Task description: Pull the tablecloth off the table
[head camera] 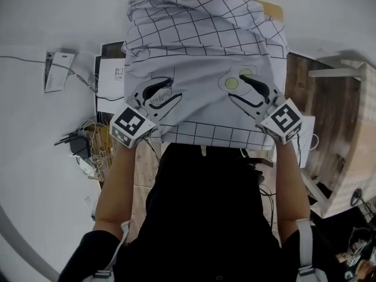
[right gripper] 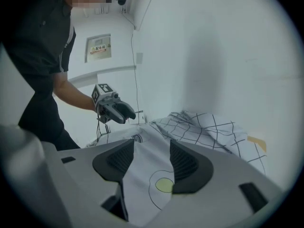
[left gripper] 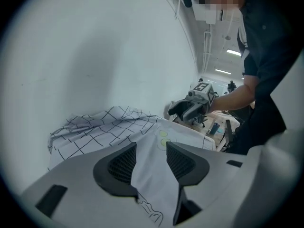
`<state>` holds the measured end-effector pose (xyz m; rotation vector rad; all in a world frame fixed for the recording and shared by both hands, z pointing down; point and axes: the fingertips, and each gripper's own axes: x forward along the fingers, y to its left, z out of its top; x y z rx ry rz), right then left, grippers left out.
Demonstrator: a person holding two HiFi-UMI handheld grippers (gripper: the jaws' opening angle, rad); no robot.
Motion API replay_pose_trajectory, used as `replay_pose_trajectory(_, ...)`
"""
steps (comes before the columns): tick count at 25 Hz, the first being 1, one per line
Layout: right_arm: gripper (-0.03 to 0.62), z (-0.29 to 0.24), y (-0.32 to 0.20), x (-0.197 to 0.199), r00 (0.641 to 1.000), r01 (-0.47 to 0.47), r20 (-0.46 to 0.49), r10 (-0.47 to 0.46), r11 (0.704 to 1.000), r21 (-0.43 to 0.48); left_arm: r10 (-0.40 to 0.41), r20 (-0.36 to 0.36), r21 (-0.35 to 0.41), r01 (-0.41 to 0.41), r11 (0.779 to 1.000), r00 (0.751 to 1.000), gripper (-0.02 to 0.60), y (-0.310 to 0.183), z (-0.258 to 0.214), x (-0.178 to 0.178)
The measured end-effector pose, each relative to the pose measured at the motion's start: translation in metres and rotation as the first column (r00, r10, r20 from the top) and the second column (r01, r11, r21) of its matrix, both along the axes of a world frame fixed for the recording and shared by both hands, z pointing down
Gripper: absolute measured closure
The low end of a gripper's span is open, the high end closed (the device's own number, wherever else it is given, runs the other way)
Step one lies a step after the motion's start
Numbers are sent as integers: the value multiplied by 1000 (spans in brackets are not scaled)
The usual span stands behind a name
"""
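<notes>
The left gripper and right gripper sit side by side over the near part of the cloth. Each has its jaws spread, with flat cloth lying in the gap and the pads not pressing it. A yellow-green circle print lies just at the right gripper's tips. Farther off, the checked cloth is bunched in folds on the surface, whose wooden corner shows at the far right.

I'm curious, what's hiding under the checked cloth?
Only a wooden corner of the table peeks out past the tablecloth; the rest underneath is covered and cannot be seen.
</notes>
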<state>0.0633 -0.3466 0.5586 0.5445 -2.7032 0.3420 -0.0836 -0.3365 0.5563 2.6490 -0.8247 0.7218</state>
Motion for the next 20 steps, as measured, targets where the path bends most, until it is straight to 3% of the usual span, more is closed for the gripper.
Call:
replay_pose_trajectory(4,365,24,-7,-4,991,27,-131,-26,1000,4,73,77,-38,-70,997,994,364,-9,35,-1)
replay_pose_trajectory(10,364,62,-13,2,955,80,-284,-82,997,-17,172,187,-58,-164,985,967,353,-15,74,8)
replay_pose_trajectory(14,353,89,-13,4,933,85,-346,-98,995,-52,215,260,-72,-203,977,941,353,-18,94,8)
replay_pose_trajectory(20,333,111,-21,4,914,74,-397,-87,996,-48,248,305,-117,-222,968,920,353,-23,119,5)
